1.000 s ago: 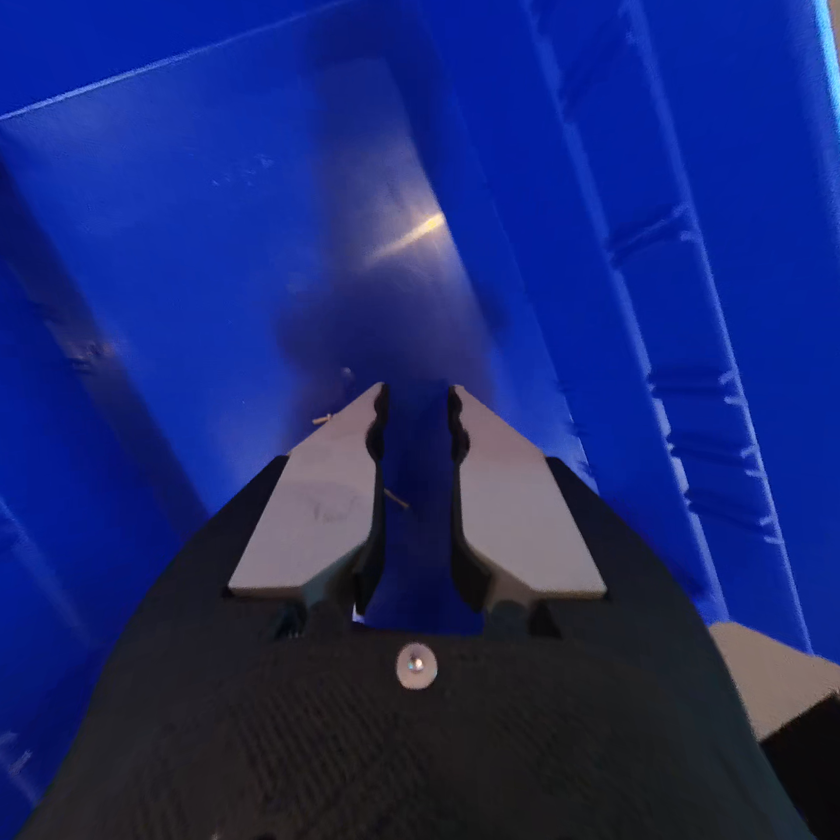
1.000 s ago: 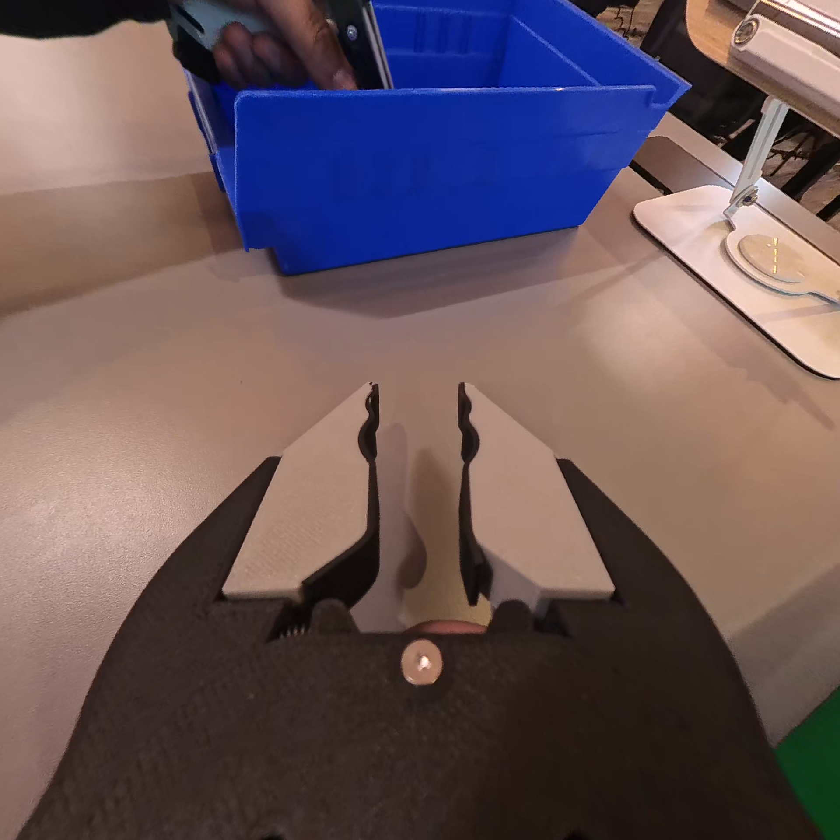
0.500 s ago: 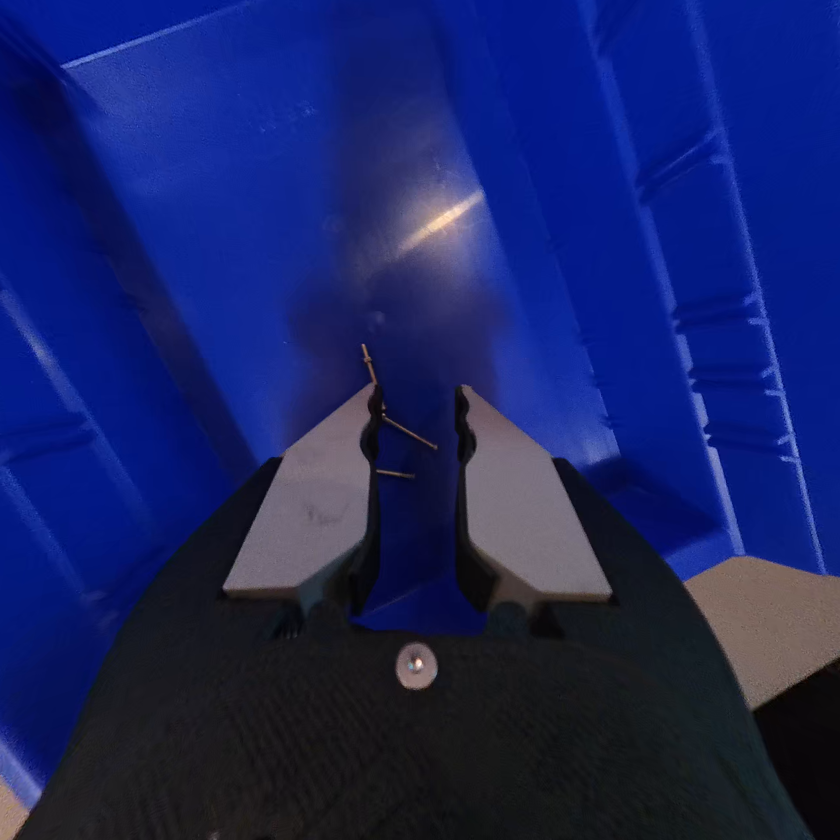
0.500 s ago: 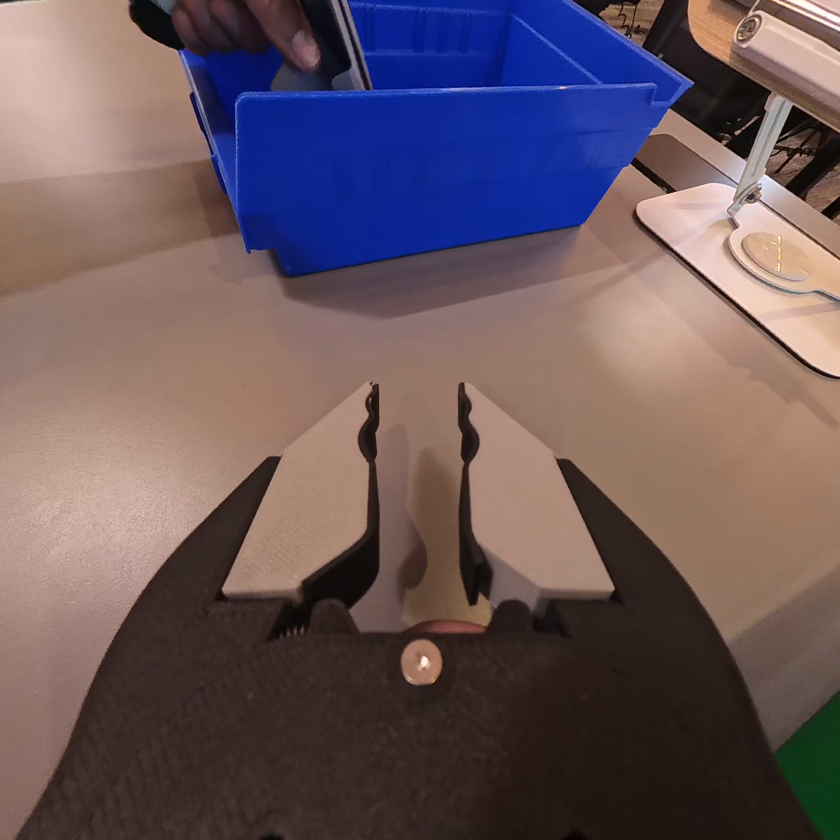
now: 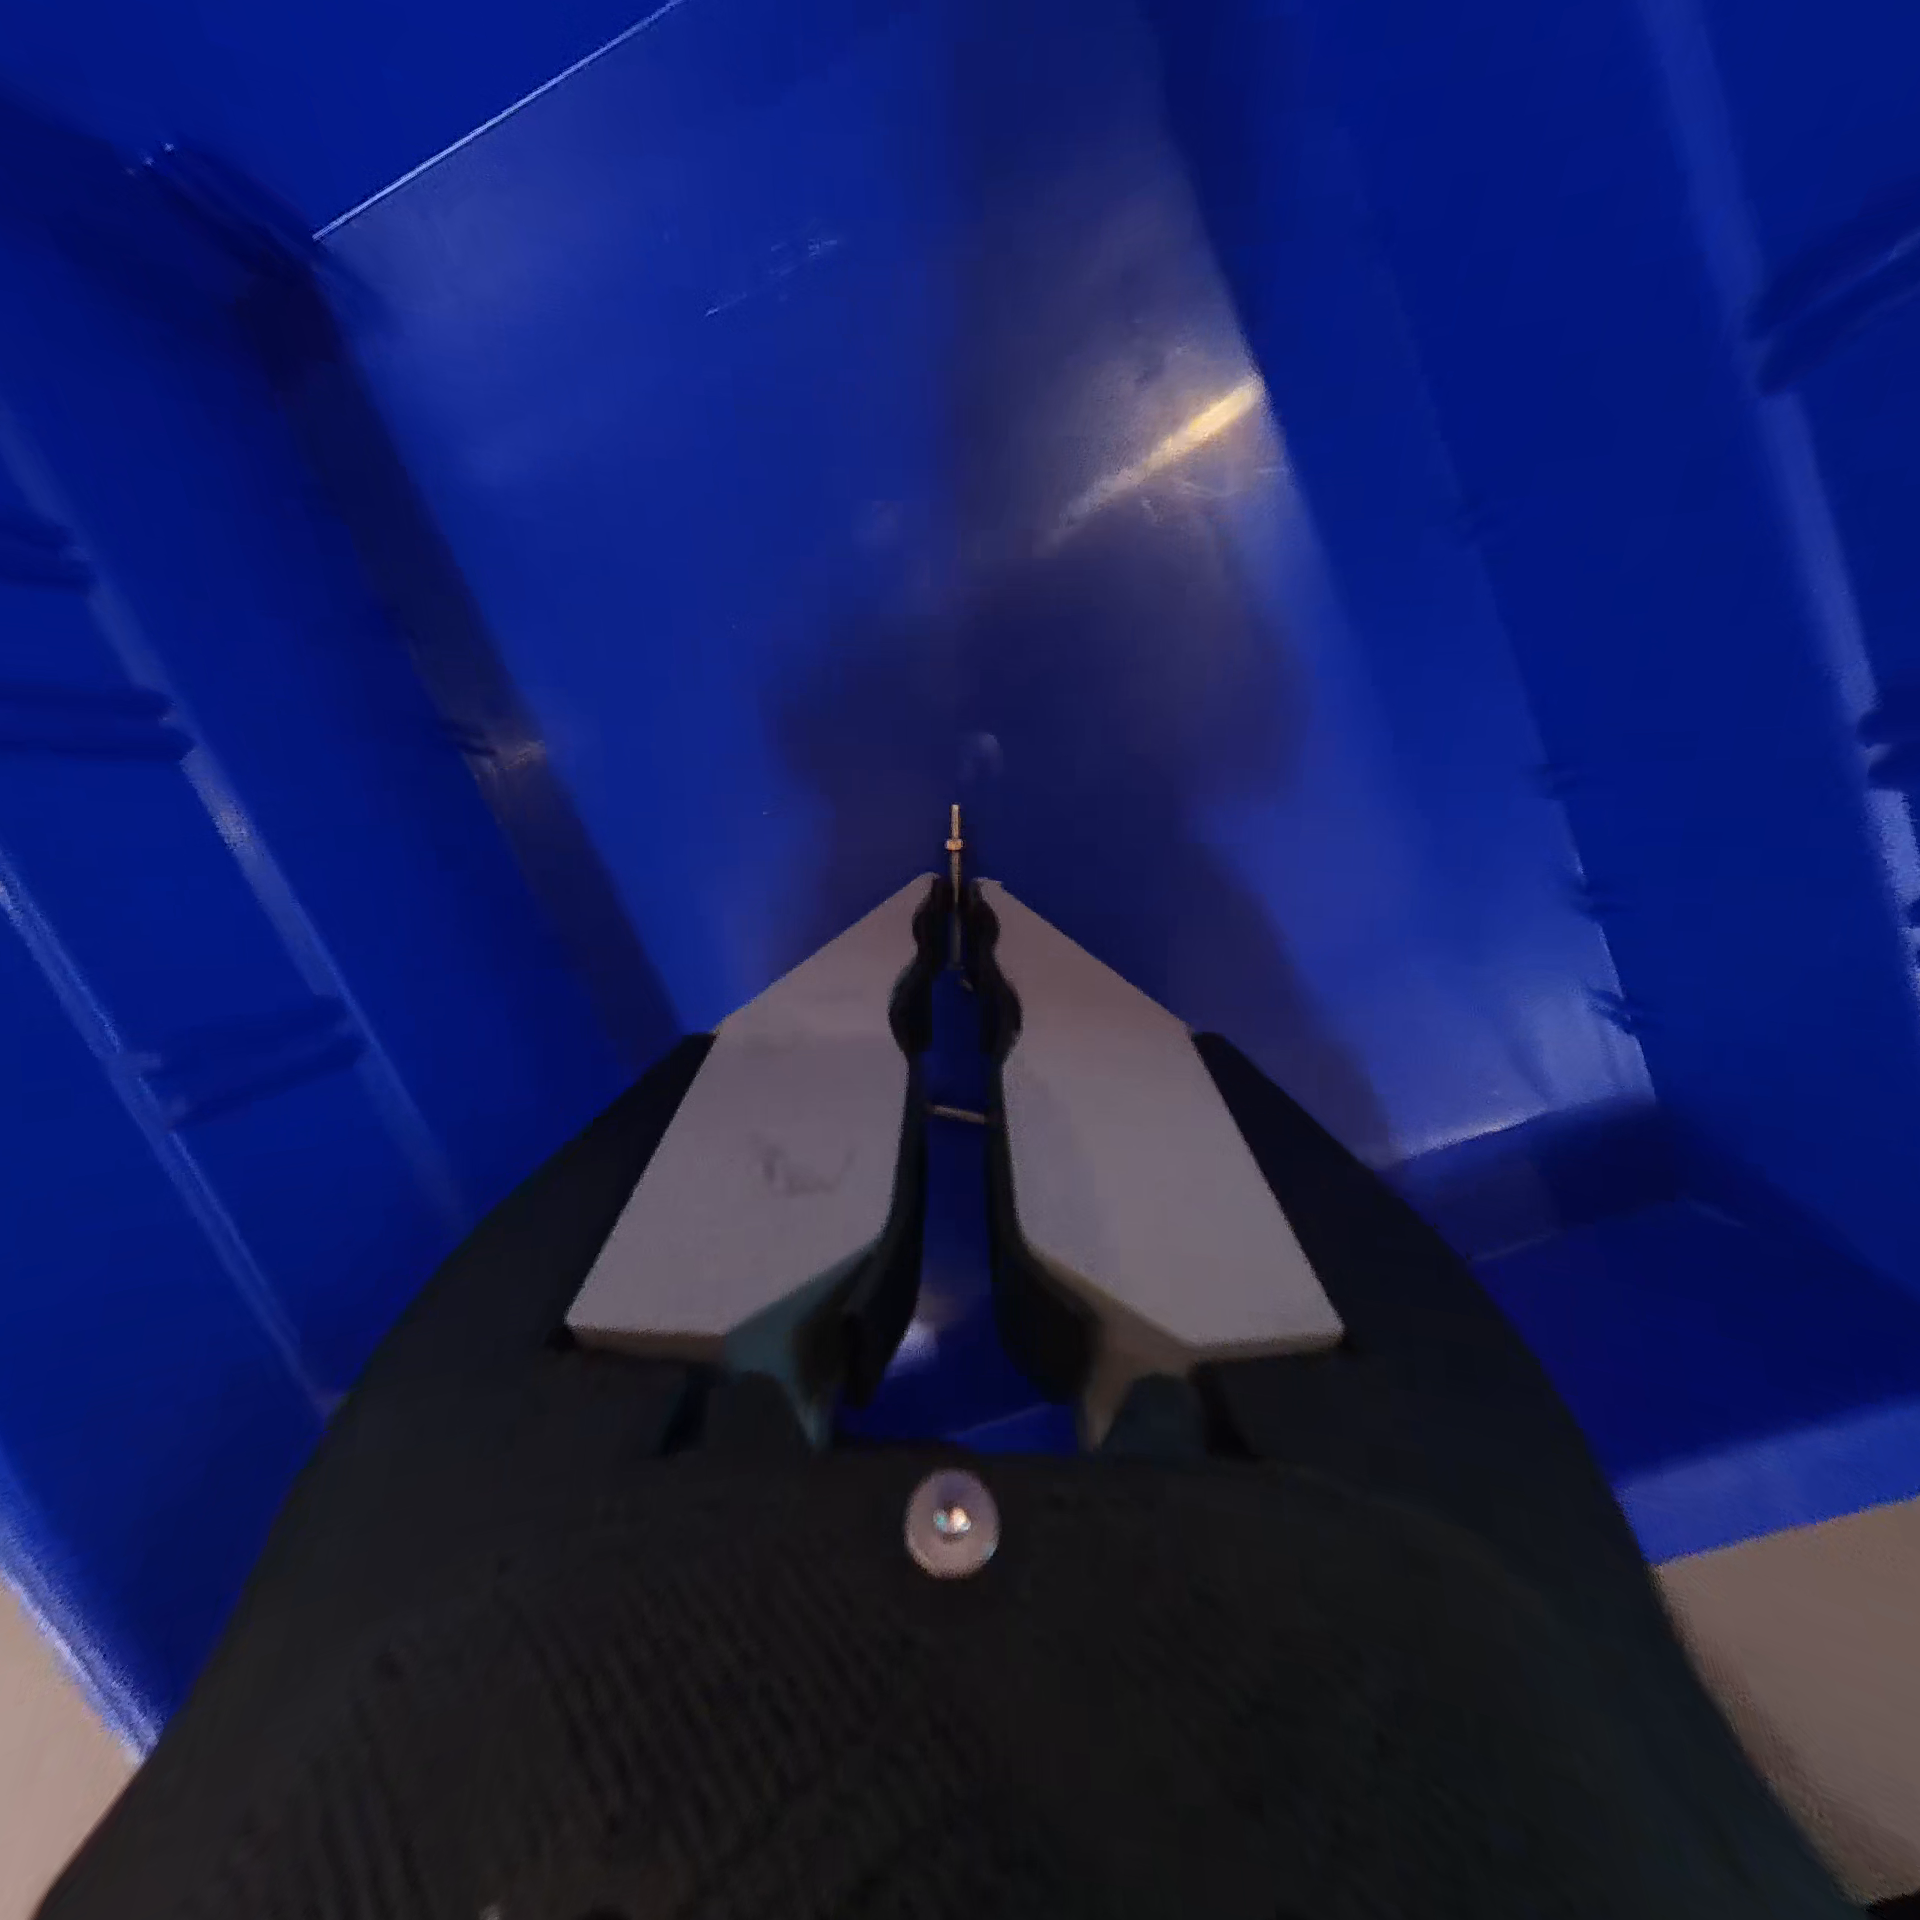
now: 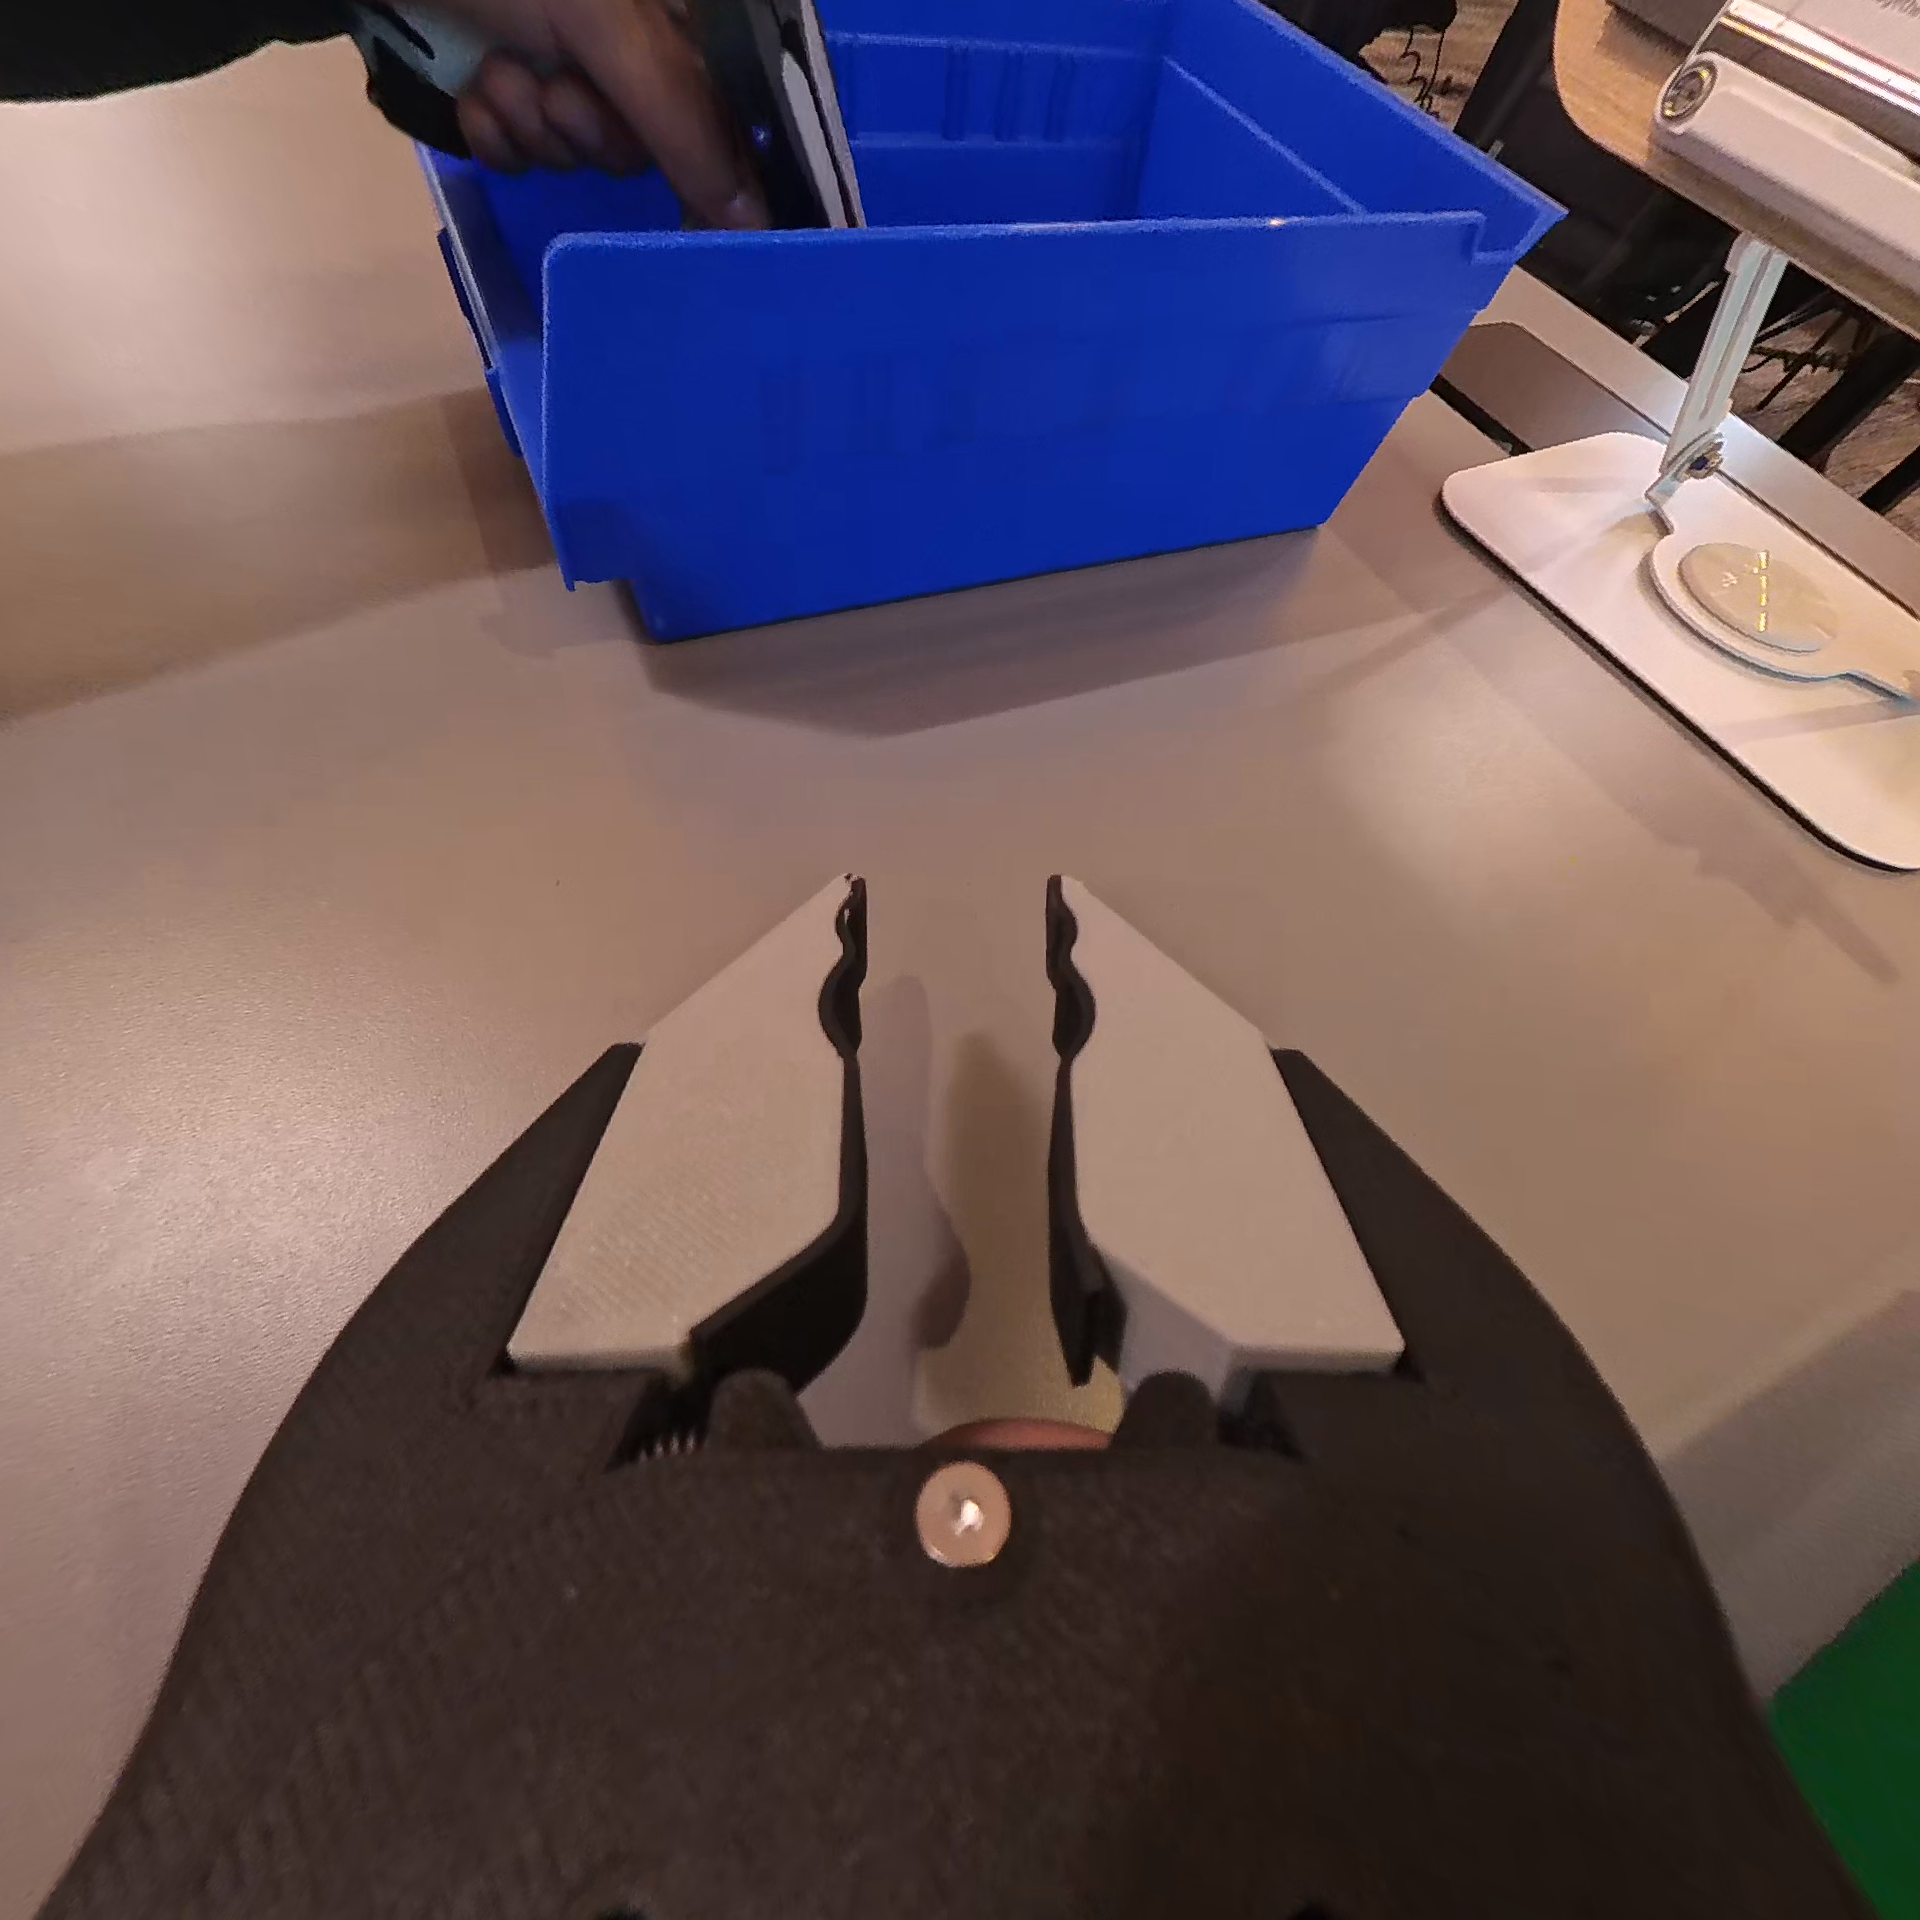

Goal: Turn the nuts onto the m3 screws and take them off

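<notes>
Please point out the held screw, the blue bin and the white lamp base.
screw (image 5: 954, 831), left wrist view, tip beyond the claw.
blue bin (image 6: 987, 416), right wrist view, front wall.
white lamp base (image 6: 1558, 525), right wrist view, flat plate.

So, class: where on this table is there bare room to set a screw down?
Bare table lies between the blue bin and the open right hand-held gripper. Right of that, the white stand base takes the room. The bin's left end is crowded by the left hand-held gripper.

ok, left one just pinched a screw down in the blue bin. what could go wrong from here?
1. The left hand-held gripper holds the thin screw only at its very tips; it could slip or pivot on lifting.
2. A second screw lies across the gap between the fingers and might snag or get dragged along.
3. The right hand-held gripper is open over the table, outside the bin, not placed to help.
</notes>
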The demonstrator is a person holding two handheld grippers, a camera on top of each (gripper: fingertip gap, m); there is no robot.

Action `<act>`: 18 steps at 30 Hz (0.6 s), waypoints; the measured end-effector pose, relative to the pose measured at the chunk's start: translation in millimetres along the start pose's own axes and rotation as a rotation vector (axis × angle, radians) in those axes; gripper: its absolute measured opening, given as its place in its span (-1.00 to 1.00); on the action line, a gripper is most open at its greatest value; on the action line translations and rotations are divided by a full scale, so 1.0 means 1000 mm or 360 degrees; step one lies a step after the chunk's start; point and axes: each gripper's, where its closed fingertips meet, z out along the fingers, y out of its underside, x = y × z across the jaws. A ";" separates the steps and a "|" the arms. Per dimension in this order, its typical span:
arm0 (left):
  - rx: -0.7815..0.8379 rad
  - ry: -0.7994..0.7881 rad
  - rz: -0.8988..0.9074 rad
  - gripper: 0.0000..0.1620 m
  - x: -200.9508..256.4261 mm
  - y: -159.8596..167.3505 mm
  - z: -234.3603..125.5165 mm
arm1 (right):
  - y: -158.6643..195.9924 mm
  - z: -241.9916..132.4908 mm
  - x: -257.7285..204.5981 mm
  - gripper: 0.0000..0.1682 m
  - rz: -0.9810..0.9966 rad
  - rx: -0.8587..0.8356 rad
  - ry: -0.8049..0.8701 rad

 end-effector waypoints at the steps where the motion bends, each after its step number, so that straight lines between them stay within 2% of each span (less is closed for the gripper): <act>1: -0.0007 -0.0008 0.0028 -0.98 0.000 0.000 0.000 | -0.001 -0.001 0.000 -0.63 0.0000 0.0003 0.0003; 5: 0.0045 -0.0074 0.0084 -0.98 -0.002 -0.004 -0.002 | -0.002 -0.002 0.002 -0.63 0.0008 0.0016 0.0011; 10: 0.0281 -0.0030 0.0028 -0.99 0.003 -0.022 -0.019 | 0.000 -0.001 0.003 -0.62 0.0015 0.0005 0.0008; 15: 0.0714 0.0149 -0.0125 -0.99 0.011 -0.050 -0.056 | 0.001 0.000 0.003 -0.62 0.0017 0.0001 0.0009; 18: 0.1046 0.0373 -0.0194 -0.99 0.026 -0.065 -0.092 | 0.002 0.000 0.004 -0.62 0.0035 -0.0001 0.0004</act>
